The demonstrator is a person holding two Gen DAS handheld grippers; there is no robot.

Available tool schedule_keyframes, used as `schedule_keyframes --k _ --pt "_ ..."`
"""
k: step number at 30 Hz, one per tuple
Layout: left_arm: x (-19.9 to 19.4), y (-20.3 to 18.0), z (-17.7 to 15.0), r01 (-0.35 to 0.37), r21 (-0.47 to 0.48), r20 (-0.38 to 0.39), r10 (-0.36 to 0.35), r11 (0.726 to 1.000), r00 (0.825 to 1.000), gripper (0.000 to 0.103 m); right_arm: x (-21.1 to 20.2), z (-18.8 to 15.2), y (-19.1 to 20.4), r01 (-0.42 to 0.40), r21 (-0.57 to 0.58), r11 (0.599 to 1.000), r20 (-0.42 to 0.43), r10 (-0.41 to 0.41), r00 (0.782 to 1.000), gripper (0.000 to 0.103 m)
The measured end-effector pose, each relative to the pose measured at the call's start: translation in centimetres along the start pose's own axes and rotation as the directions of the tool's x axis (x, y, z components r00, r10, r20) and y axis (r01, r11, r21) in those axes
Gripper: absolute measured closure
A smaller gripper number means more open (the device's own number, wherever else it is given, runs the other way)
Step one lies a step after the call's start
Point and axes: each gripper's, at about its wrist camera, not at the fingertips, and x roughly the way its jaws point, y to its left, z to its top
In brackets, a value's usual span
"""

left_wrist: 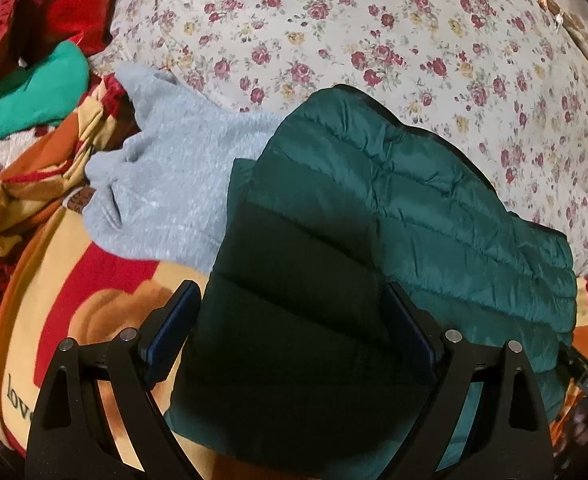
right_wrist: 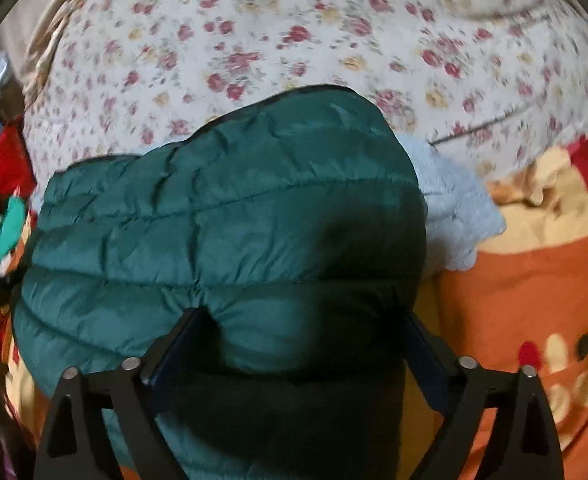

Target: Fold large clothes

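My light is warm and fairly dim. A deep shadow falls on the green jacket point(left_wrist: 294, 340) right between my left gripper point(left_wrist: 290, 312) fingers, and likewise ahead of my right gripper point(right_wrist: 301, 336). The right wrist view is motion-blurred, worst on the floral sheet point(right_wrist: 294, 40) beyond it. Both views bulge, corners black.

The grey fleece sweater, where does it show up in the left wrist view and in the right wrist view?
Left wrist view: the grey fleece sweater lies left of centre, its edge tucked under the green puffer jacket.
Right wrist view: only a pale corner peeks out right of centre, beside the jacket.
Shared landmark: the green puffer jacket, lying in front of the fingers in both views.
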Motion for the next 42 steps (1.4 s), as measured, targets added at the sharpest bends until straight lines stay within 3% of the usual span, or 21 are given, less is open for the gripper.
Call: schedule_keyframes --k 7,14,22,39,42 --pt "-0.3 0.5 -0.4 0.014 -0.004 -0.007 -0.014 1.0 1.0 0.012 -2.1 -0.2 0.0 0.006 0.002 1.0 0.018 -0.006 1.0 0.008" --pt "-0.3 0.7 -0.4 0.031 -0.014 -0.007 -0.031 0.999 0.999 0.012 -3.1 -0.4 -0.7 -0.048 0.042 0.998 0.014 0.047 0.999 0.008" --pt "0.3 1.4 -0.2 0.089 -0.019 -0.026 -0.089 0.996 0.996 0.012 -1.9 -0.6 -1.0 -0.06 0.058 0.997 -0.007 0.06 0.998 0.007" --pt "0.9 2.5 1.7 0.092 -0.029 -0.045 -0.094 0.995 0.995 0.012 -1.3 0.3 -2.0 -0.045 0.085 0.995 -0.027 0.048 0.998 0.006" --pt "1.7 2.9 1.7 0.114 -0.053 -0.07 -0.118 0.992 0.991 0.012 -0.6 0.3 -2.2 -0.06 0.108 0.992 -0.036 0.064 0.997 0.0"
